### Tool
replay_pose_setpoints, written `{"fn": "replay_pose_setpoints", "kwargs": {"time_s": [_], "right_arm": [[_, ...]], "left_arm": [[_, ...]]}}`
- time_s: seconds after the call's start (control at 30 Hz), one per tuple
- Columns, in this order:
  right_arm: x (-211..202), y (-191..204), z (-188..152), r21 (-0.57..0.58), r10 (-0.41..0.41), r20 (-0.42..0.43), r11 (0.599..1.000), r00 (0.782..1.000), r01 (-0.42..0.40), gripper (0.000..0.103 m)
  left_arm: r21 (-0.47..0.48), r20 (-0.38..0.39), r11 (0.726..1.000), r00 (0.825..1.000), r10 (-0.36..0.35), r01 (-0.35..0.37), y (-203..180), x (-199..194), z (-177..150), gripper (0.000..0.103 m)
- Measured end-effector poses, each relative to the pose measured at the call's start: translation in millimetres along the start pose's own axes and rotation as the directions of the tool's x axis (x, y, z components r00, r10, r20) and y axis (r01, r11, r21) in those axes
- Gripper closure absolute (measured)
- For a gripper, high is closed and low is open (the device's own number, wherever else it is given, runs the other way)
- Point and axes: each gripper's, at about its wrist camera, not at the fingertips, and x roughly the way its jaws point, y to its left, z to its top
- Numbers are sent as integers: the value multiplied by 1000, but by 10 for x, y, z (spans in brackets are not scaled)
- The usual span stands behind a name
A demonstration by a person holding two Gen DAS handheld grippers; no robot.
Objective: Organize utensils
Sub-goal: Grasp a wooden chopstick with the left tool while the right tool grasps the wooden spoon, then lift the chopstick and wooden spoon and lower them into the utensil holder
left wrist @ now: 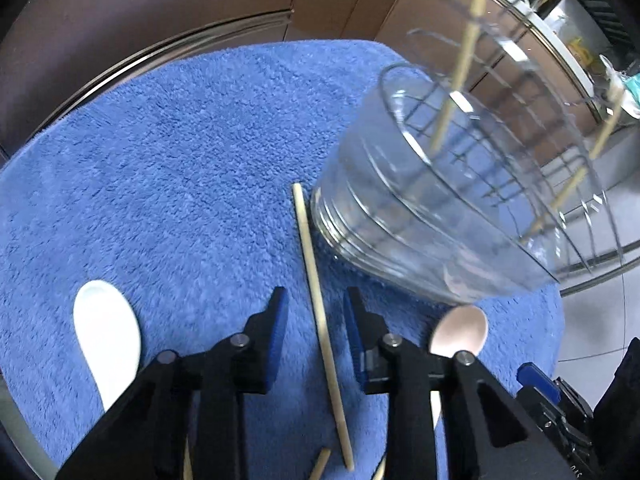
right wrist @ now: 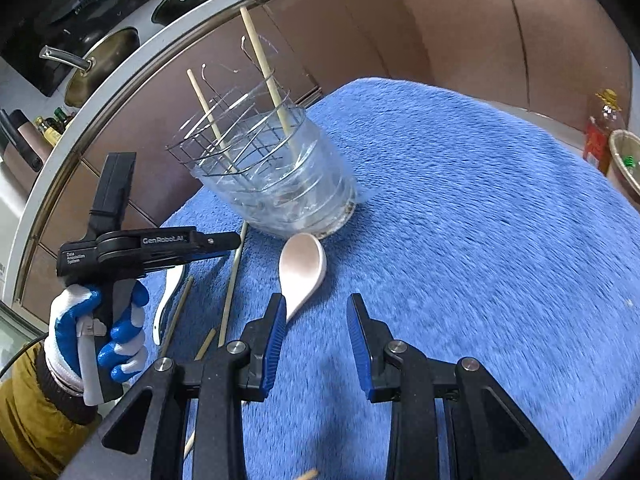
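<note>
Left claw (left wrist: 316, 312) apart, straddling a chopstick (left wrist: 320, 320) on the towel (left wrist: 160, 160), not pinching; its axis runs 12 to 6, holder (left wrist: 420, 220) at 1. Right claw (right wrist: 316, 320) apart, empty; pink spoon (right wrist: 302, 268) at 11.

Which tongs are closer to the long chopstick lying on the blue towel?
Left. The left tongs sit right over the chopstick, one finger on each side, not yet pinching it. The right tongs are off to its side, nearer the pink spoon.
</note>
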Motion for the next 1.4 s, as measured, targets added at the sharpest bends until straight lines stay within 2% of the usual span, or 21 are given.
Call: {"fn": "replay_pose_setpoints", "kwargs": {"time_s": [0.27, 0.67, 0.77, 0.83, 1.03, 1.3, 1.4], "right_arm": [[288, -129, 162, 19, 72, -53, 997, 996, -71, 74], [643, -193, 388, -5, 104, -131, 994, 986, -105, 74], [711, -197, 404, -17, 92, -145, 995, 985, -96, 83], [756, -190, 411, -34, 81, -152, 996, 985, -87, 93], [746, -134, 365, -70, 57, -139, 995, 989, -67, 94], [411, -93, 251, -79, 29, -73, 996, 997, -35, 95], [259, -59, 180, -83, 16, -36, 996, 999, -19, 95]], "left_arm": [[-28, -41, 1000, 999, -4, 3, -9, 110, 168, 94], [-82, -73, 997, 997, 8, -14, 95, 214, 320, 98], [-99, -68, 995, 998, 1, -8, 40, 239, 304, 98], [-103, -62, 995, 998, -3, -4, 32, 252, 309, 98], [-82, -32, 997, 999, -3, 0, 87, 152, 133, 98], [-71, 72, 995, 995, -67, 72, 127, -189, -111, 98], [-56, 107, 995, 992, -71, 78, 134, -336, -201, 98]]}}
